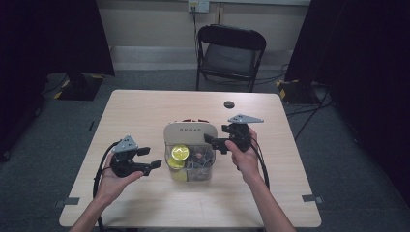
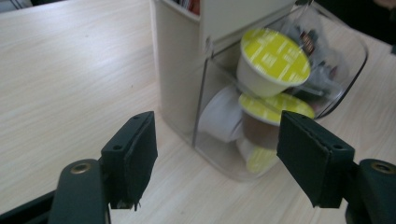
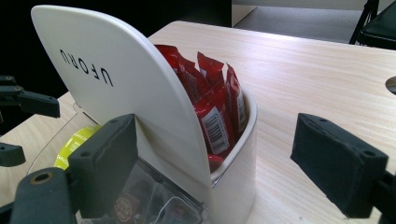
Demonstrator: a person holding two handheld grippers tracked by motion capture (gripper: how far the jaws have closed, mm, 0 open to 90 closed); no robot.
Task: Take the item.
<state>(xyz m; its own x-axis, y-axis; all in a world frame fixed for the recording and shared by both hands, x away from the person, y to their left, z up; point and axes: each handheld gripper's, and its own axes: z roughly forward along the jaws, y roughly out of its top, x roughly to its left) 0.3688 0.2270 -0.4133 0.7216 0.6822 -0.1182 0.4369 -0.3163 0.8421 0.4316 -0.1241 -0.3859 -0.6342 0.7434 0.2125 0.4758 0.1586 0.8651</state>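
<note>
The capsule organiser (image 1: 189,133) stood mid-bench (image 1: 145,111); left gripper (image 1: 151,158) and right gripper (image 1: 216,143) flanked it, fingers wide apart, empty.

Even overhead light, bg dark; soft shadows on table (image 1: 145,111); gripper views slightly blurry up close.

The high view looks forward and down over the whole table (image 1: 145,106). Each gripper view sits low and close, facing the organizer (image 2: 177,70) from opposite sides; all three share it.
</note>
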